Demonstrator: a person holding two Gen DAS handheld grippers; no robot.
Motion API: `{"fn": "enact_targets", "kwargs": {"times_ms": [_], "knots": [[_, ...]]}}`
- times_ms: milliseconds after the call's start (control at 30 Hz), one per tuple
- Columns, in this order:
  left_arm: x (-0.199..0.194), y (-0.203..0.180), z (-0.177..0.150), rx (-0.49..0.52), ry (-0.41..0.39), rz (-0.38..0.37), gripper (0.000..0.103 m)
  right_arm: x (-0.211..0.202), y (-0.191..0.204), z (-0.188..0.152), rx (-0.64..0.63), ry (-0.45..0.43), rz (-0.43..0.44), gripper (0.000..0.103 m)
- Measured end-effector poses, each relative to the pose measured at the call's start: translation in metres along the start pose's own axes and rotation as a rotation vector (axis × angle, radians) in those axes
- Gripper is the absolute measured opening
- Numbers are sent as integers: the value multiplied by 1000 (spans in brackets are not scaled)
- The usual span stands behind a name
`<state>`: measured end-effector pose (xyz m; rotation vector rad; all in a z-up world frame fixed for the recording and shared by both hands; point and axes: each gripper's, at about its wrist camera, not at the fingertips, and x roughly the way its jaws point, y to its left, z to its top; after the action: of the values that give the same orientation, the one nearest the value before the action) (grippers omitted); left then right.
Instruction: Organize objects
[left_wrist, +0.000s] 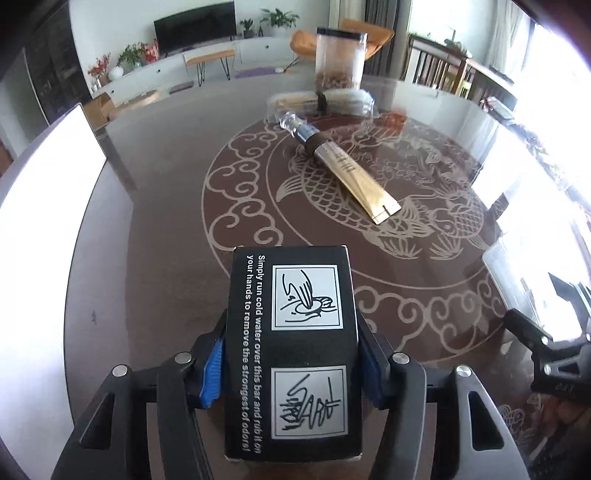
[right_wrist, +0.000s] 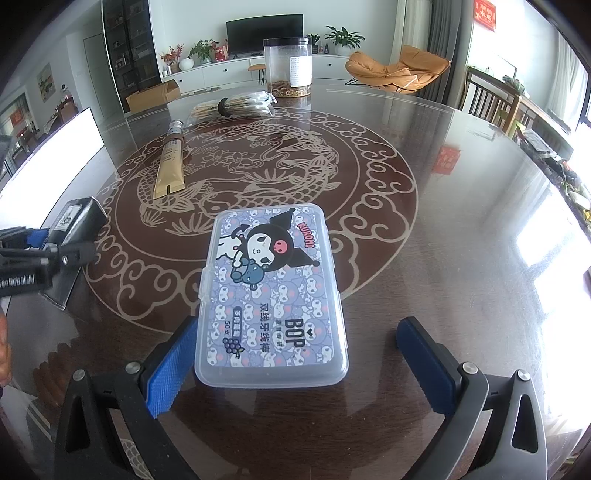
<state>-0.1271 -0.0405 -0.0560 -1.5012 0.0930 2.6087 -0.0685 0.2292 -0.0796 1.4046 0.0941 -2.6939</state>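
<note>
1. The round table (right_wrist: 461, 192), dark with a pale fish-and-cloud pattern under a glossy top, carries everything; a row of items already lies along its far side, while two are at the near edge with the grippers

2. The clear jar (right_wrist: 287, 66) with a dark lid stands upright at the far side, a little brown filling in its bottom; it looks parked where it belongs

3. The floss-pick case (right_wrist: 271, 295), a flat translucent box with a cartoon lid, lies on the glass between the fingers of the right gripper (right_wrist: 291, 362). Those fingers stand apart, the left pad just beside the case's edge and the right one well clear, so nothing is gripped (my guess: this one is next to be picked up)

4. The bundle of sticks (right_wrist: 232, 105) in clear wrap lies just in front of the jar

5. The gold tube (left_wrist: 347, 171) lies slantwise near the bundle, cap toward the far side

6. The black box (left_wrist: 293, 354) with white instructions is clamped between the blue pads of the left gripper (left_wrist: 293, 363); whether it is lifted off the table I cannot tell

7. Judged overall: roughly three things placed, the box in hand, the case untouched
</note>
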Motion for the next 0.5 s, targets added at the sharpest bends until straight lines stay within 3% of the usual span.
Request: {"fn": "enact_targets", "kwargs": {"times_ms": [200,300,333,367,400,467,500], "knots": [[-22,6,-37,-32,-36,-23,58,1,1,1,-2,7,0,103],[-31,6,-57,-33,-48,-27,58,6,2,13,-6,144,6,103],[-34,5,-63,-32,-51,-28,58,9,4,18,-4,198,18,97],[-38,7,-65,-37,-55,-33,58,8,4,23,9,222,55,85],[-41,8,-64,-45,-61,-41,58,3,6,27,10,211,48,61],[-54,10,-67,-67,-91,-60,58,-1,9,31,5,225,22,61],[-61,12,-68,-75,-105,-64,58,-8,11,32,25,209,55,61]]}}
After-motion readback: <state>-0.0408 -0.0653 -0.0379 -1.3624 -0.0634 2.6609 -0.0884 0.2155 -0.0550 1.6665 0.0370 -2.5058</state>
